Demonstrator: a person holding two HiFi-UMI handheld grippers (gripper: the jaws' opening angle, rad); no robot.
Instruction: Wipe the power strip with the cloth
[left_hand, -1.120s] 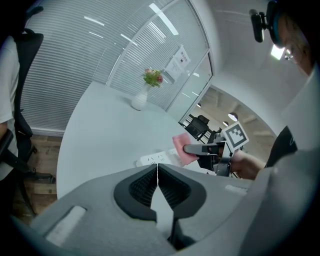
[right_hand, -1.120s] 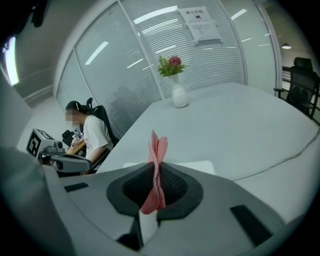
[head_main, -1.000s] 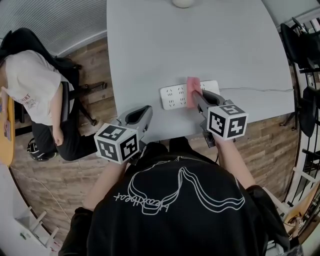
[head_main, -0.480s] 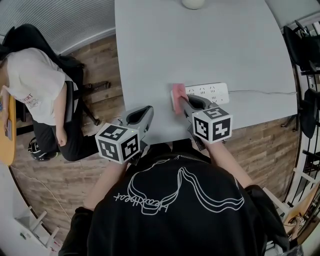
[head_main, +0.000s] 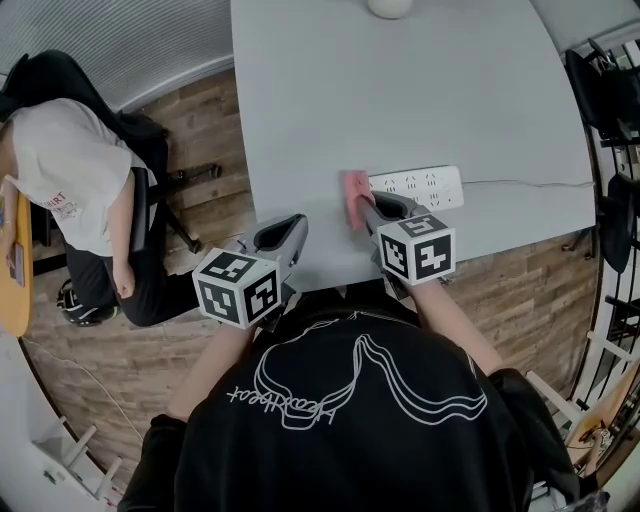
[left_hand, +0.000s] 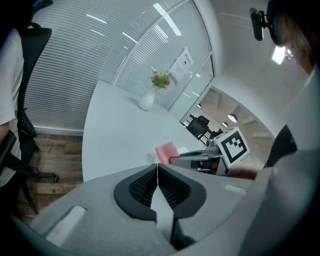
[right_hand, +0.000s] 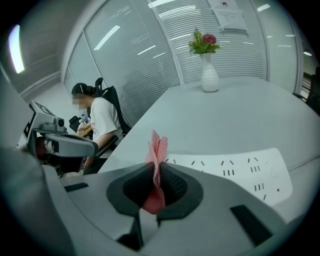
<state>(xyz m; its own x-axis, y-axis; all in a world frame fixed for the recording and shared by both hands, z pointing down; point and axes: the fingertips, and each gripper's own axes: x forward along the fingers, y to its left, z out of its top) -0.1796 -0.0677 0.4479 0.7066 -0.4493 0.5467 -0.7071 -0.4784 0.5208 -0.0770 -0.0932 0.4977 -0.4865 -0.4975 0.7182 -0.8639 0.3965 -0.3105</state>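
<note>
Where the head view looks down, the pale grey surface (head_main: 400, 90) fills the upper middle of the frame. The long white power strip (head_main: 425, 186) lies near its lower edge, right of centre, with a thin cord running off to the right. The right claw (head_main: 360, 207) is clamped on the crumpled pink cloth (head_main: 353, 187), which sits at the strip's left end. The left claw (head_main: 284, 231) hangs at the lower edge of the surface, left of centre, apart from both strip and cloth. A seated person in a white shirt (head_main: 70, 165) is at the far left. In the left gripper view, the left claw's jaws meet at lower centre with nothing between them; the pink cloth shows beyond them, just right of centre, and a white vase of flowers (left_hand: 148, 101) stands in the upper middle. In the right gripper view, the jaws pinch the pink cloth at lower centre, its folds rising above them, and the power strip stretches away to the right across the surface.
</note>
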